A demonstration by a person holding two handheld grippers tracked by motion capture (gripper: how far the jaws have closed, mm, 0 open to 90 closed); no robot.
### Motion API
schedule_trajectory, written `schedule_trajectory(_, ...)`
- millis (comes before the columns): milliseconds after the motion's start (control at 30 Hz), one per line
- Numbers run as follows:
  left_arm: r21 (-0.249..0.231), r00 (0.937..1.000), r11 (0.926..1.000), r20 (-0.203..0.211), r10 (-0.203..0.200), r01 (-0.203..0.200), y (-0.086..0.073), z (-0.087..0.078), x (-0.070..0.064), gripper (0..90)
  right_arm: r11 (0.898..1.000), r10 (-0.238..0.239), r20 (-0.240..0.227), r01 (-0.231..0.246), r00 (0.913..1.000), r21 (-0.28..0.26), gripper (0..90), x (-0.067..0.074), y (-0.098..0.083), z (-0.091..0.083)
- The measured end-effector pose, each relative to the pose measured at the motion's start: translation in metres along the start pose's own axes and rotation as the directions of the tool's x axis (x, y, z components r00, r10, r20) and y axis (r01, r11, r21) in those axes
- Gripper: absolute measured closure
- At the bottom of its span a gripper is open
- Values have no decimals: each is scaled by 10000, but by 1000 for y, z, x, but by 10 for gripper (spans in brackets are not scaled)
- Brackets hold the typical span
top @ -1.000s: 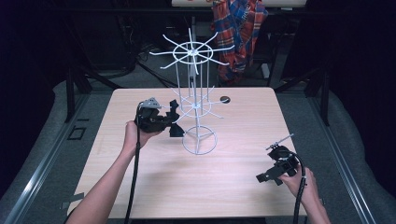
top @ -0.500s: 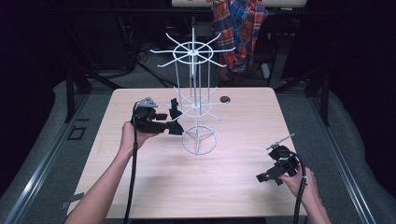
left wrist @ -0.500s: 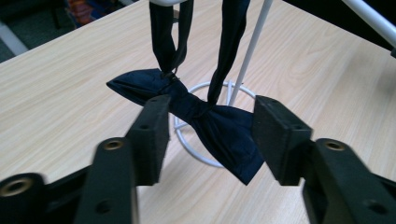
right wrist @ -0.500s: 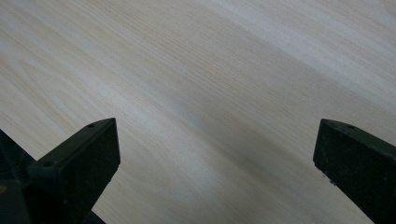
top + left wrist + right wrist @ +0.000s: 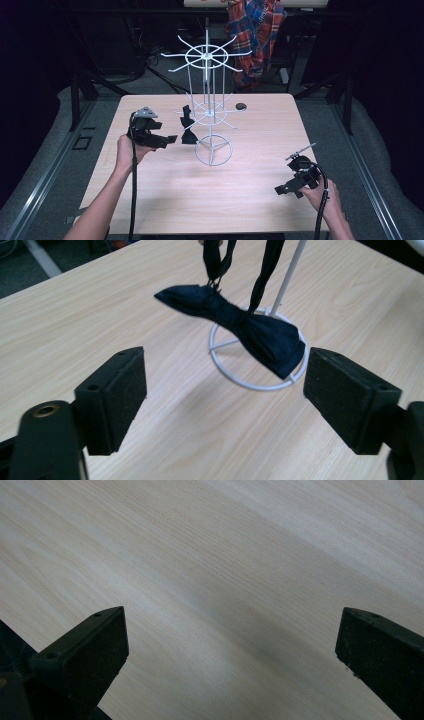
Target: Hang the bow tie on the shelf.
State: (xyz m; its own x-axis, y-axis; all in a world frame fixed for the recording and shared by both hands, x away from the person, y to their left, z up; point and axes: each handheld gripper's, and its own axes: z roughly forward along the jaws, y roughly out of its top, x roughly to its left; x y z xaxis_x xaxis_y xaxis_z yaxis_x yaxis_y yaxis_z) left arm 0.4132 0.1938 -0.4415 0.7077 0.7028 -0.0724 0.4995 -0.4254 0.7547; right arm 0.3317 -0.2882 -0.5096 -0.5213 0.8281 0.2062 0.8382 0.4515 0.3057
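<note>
A dark navy bow tie (image 5: 187, 126) hangs by its strap from a lower arm of the white wire rack (image 5: 206, 55) at the table's middle. In the left gripper view the bow tie (image 5: 235, 325) dangles tilted above the rack's base ring (image 5: 250, 385), a little beyond the jaws. My left gripper (image 5: 169, 140) sits just left of it; its jaws have just been opening and stand open (image 5: 225, 390) with nothing between them. My right gripper (image 5: 282, 189) rests open near the front right of the table, and its own view (image 5: 230, 650) looks at bare wood.
A small dark round thing (image 5: 241, 106) lies on the wooden table (image 5: 260, 150) behind the rack. A plaid shirt (image 5: 255, 35) hangs beyond the far edge. The rack's thin arms stick out on all sides at two heights.
My left gripper has opened and drawn back to the left from the rack, leaving the bow tie hanging on a lower arm. The right gripper has stayed put.
</note>
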Motion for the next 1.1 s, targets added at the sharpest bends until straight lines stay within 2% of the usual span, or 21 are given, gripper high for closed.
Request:
schedule_trajectory(33, 82, 10000, 10000, -94, -10, 11, -2, -3, 0, 157, 10000, -44, 170, 43, 9998, 86, 2, 0, 0, 0)
schedule_trajectory(233, 501, 9989, 9987, -459, -43, 66, -17, -12, -2, 110, 10000, -46, 173, 45, 9998, 58, 2, 0, 0, 0)
schedule_trajectory(267, 599, 9985, 9982, -545, -26, 58, -20, -14, -2, 97, 10000, -25, 25, 25, 10000, 24, 2, 0, 0, 0)
schedule_trajectory(500, 1115, 9959, 9938, -891, 129, -29, -37, -18, -10, 47, 9997, -175, 172, 172, 9997, 163, 4, 0, 0, -1)
schedule_trajectory(700, 1647, 9940, 9863, -1073, 219, -39, -51, -20, -15, 1, 9999, -116, 152, 115, 9998, 66, 18, 1, 0, 0)
schedule_trajectory(967, 2238, 9936, 9745, -1127, 111, 145, -71, -19, -19, 0, 9998, -192, 54, 192, 9998, 55, 27, 1, 0, 1)
schedule_trajectory(1000, 2296, 9935, 9731, -1137, 94, 171, -73, -19, -19, 0, 9998, -11, 173, 14, 9998, -174, 27, 3, 0, 3)
schedule_trajectory(1100, 2490, 9929, 9683, -1190, 81, 220, -81, -17, -20, 1, 9991, -320, 224, 314, 9992, 275, 34, 1, 1, 1)
